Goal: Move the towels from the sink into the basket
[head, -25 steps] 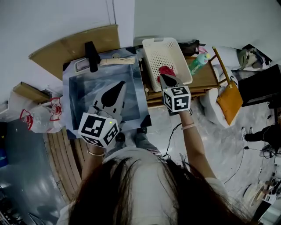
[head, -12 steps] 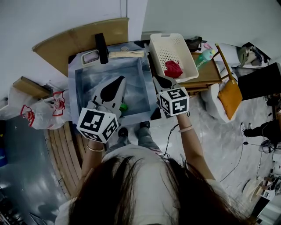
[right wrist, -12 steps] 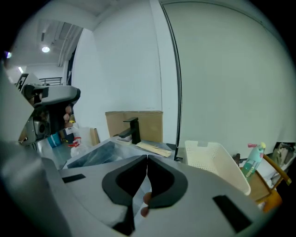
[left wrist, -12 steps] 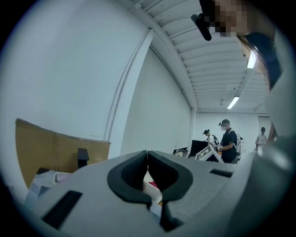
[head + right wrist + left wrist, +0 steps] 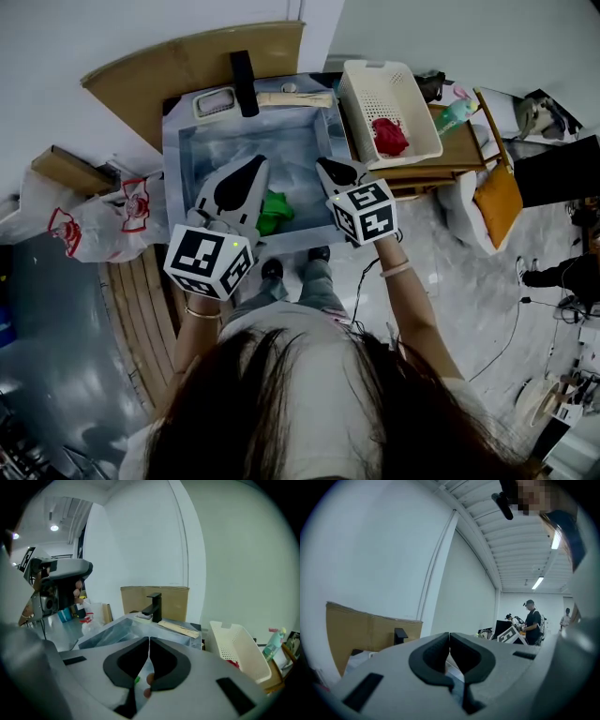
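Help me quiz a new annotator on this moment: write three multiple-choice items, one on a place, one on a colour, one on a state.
1. Where does the red towel lie?
A in the sink
B in the white basket
C on the floor

2. What colour is the second towel, in the sink?
A green
B blue
C yellow

3. How does the right claw stand?
A shut and empty
B shut on a towel
C wide open

Key: 1 B, it rests on the basket's perforated floor; 2 A, it shows bright green against the grey basin; 3 A, its pads meet with nothing between them.
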`<state>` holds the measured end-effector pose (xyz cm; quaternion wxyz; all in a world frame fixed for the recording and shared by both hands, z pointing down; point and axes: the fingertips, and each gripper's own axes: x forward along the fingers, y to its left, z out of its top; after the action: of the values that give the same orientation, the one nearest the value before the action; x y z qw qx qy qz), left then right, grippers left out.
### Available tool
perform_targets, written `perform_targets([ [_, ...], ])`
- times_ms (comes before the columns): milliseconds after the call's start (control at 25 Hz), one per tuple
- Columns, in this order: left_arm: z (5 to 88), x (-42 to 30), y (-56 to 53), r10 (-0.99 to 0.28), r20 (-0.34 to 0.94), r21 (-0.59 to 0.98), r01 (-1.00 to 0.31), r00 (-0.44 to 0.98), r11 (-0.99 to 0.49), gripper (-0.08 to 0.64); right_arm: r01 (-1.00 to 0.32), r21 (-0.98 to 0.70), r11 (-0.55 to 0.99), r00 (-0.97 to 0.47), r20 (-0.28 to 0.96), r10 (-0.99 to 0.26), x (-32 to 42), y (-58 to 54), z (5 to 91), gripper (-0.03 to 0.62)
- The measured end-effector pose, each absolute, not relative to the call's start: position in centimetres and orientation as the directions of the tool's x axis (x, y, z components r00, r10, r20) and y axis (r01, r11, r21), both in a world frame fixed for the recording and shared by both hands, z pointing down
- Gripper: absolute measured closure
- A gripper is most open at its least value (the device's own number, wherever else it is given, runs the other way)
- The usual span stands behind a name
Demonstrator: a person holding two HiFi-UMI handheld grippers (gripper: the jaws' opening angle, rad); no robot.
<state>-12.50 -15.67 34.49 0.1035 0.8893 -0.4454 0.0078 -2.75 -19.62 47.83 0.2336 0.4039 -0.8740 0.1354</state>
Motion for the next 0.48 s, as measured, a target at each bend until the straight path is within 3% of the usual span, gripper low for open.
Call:
perform_targets([
  [480,36.0,-18.6,-15.3,-0.831,0.125,0.195,-0.834,0.543,-0.516,0.552,-0.645,-0.036,0.763,-0.611,0.624,-0.487,-9.8,-18.6,52.3,0.561],
])
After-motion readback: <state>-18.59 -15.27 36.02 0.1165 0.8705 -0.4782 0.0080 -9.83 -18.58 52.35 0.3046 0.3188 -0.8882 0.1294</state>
